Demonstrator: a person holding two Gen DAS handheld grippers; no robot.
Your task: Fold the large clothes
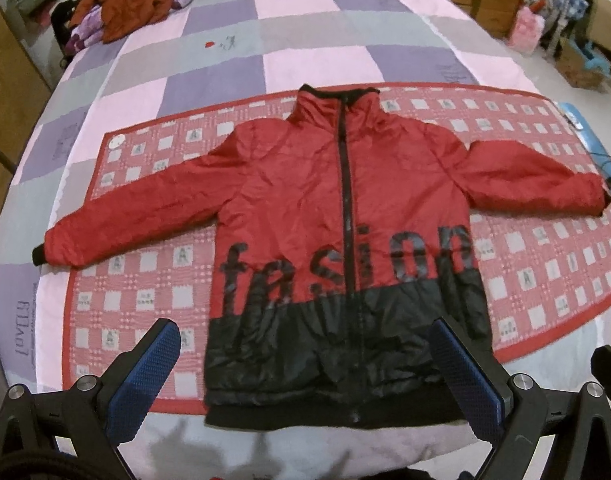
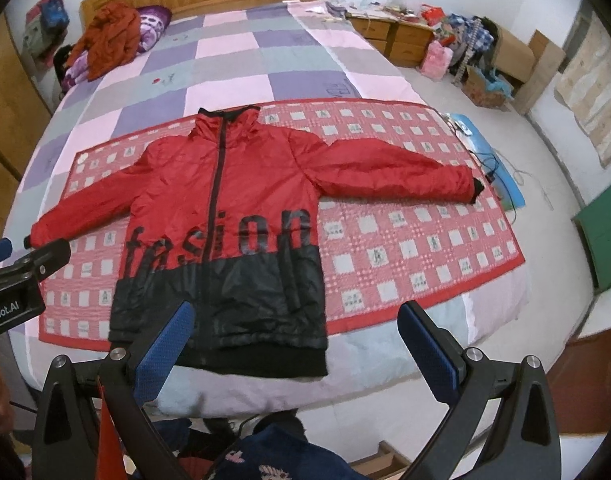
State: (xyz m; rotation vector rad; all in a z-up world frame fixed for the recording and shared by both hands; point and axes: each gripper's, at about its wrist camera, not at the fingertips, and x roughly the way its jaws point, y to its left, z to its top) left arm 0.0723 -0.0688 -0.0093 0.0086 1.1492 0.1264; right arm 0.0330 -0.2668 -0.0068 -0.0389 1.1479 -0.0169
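Both claws gape empty above the jacket point(image 1: 305, 216)

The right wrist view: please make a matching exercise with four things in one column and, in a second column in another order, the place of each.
Things:
1. red and black padded jacket
2. crumpled orange garment
3. light wooden nightstand
4. red checked quilted mat

Places:
A. on the floor beside the bed, far right
B. spread flat on the mat, zipped, sleeves out to both sides
C. heaped at the far left corner of the bed, near the headboard
D. lying across the patchwork bedspread, under the jacket

Pairs: 1-B, 2-C, 3-A, 4-D
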